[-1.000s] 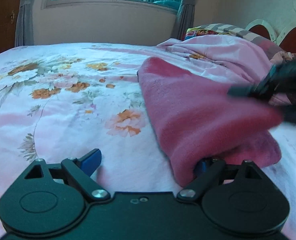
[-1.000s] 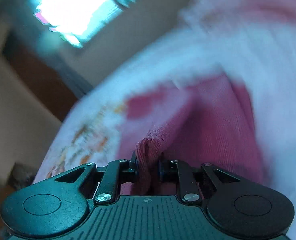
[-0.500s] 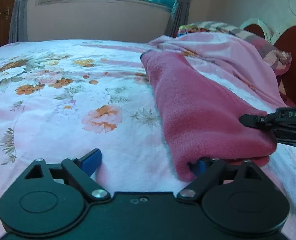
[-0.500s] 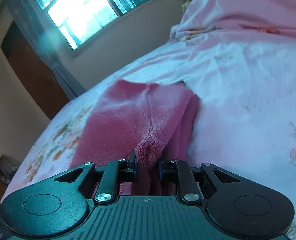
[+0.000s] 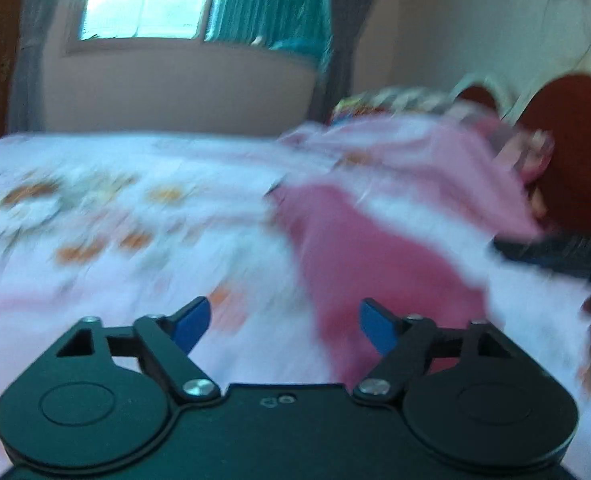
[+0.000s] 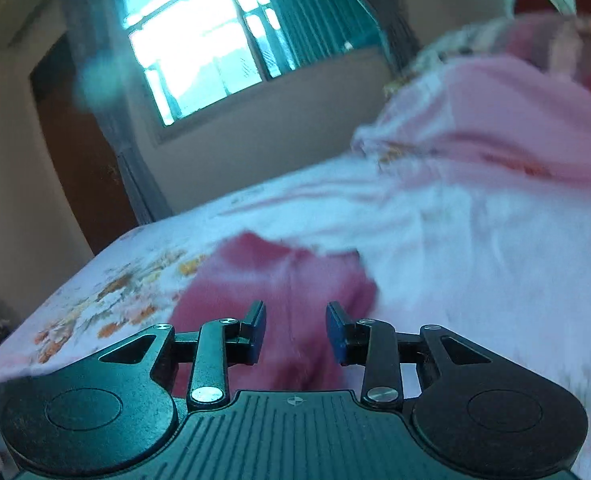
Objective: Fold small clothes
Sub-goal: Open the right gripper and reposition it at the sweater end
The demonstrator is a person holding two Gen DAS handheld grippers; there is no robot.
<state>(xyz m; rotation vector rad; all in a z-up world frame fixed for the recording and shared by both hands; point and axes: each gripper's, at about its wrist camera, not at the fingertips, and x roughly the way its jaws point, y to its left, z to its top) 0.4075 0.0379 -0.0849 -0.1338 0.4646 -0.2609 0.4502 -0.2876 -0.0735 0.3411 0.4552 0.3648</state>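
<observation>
Dark pink fabric, left wrist view: the garment lies folded on the floral bed sheet, right of centre, near a heap of pale pink bedding.
Long axis, left wrist view: the strip runs from beside the right blue pad away toward the far pillows; motion blur hides its edges.
Left gripper: the jaws stand wide and are closing, with nothing between the pads; the garment's near end lies just past the right pad, apparently not gripped.
Other tool, left wrist view: the right gripper shows as a dark blur at the right edge, by the garment's far side.

Same fabric, right wrist view: the garment lies flat on the bed sheet, straight ahead of the tool.
Long axis, right wrist view: it points away from the camera, slightly leftward toward the window.
Right gripper: the jaws are partly apart and opening; cloth shows behind the gap, but the pads do not press it.

Step in hand: a fold looks laid down and both tools are letting go.
Next move: probably a fresh grip on one short end, to fold across the long axis.
</observation>
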